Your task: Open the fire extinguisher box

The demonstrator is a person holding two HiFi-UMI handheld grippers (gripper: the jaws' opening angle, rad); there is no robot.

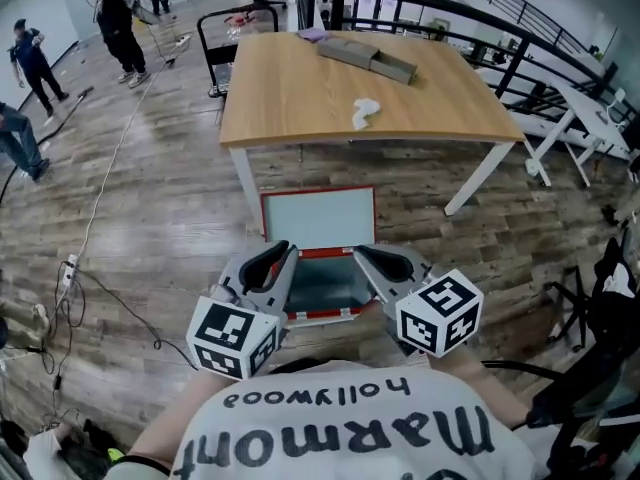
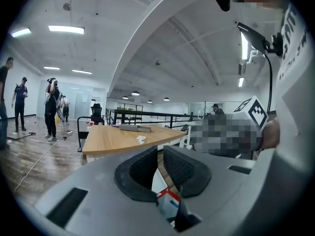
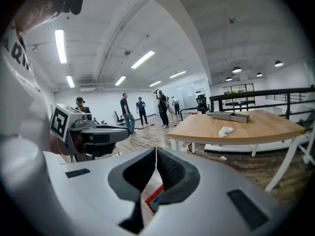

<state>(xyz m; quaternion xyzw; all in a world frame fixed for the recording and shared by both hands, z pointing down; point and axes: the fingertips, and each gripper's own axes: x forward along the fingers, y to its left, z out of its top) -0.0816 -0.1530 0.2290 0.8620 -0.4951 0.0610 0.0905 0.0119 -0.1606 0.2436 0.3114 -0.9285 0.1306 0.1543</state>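
I hold both tongs close to my chest, side by side, pointing forward and slightly down, their tips angled toward each other. The left tongs [image 1: 285, 255] are empty, their pads almost together with a thin slit between them. The right tongs [image 1: 366, 256] are clenched on nothing.

There is one fire extinguisher box [image 1: 325, 288], red-edged, on the wooden floor [image 1: 150, 228] just beyond the two tips. It is open, and its lid [image 1: 318, 218] stands upright on the far side, near the one wooden bench [image 1: 300, 98]. On the bench lie one flat grey case [image 1: 366, 58] and one crumpled white scrap [image 1: 364, 113].

Only the head view shows the whole box. Each gripper view shows just a red-edged corner between its jaws, plus the other tongs' marker cube [image 2: 254, 112].
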